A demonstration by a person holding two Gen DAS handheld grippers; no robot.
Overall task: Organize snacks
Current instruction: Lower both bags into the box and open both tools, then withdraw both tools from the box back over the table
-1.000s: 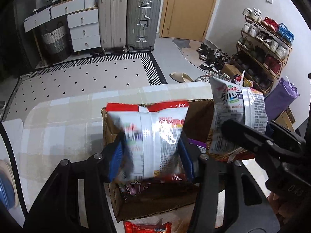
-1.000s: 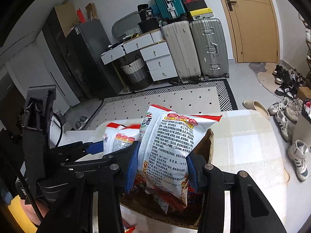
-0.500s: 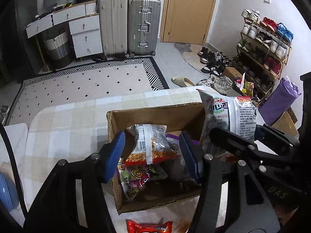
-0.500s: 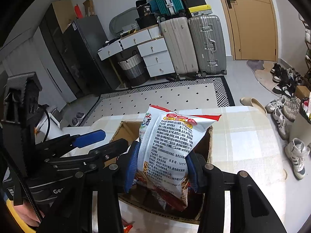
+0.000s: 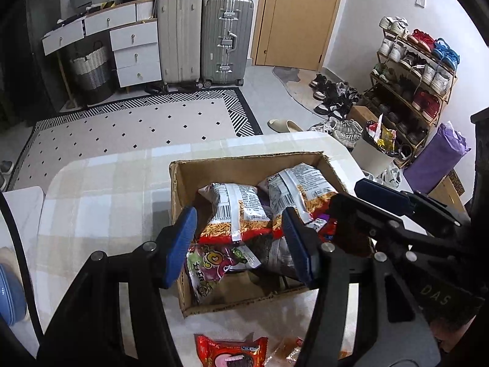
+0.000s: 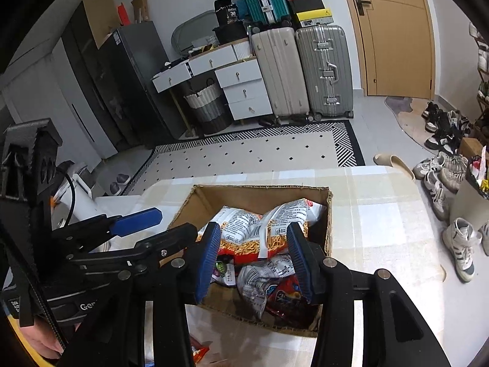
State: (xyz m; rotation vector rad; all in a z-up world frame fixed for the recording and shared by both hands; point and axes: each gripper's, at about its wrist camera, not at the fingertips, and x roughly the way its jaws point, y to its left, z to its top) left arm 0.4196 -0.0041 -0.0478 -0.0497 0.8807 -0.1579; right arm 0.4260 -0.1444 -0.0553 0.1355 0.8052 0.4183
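Observation:
An open cardboard box (image 5: 244, 162) (image 6: 262, 191) sits on the checked tablecloth. Inside lie two white-and-orange noodle snack bags, one at the left (image 5: 235, 211) and one at the right (image 5: 301, 188), seen together in the right wrist view (image 6: 269, 226), on top of several other packets. My left gripper (image 5: 240, 244) is open and empty above the box's near side. My right gripper (image 6: 253, 260) is open and empty above the box. A red snack packet (image 5: 230, 351) lies on the table in front of the box.
The table (image 5: 101, 202) has a pale checked cloth and ends beyond the box. Past it are a patterned rug (image 5: 134, 125), suitcases (image 5: 226, 39), drawers and a shoe rack (image 5: 418, 76). Shoes lie on the floor at the right (image 6: 458, 244).
Both grippers have opened and let go of their noodle bags, first the left, then the right. Both bags now lie in the box.

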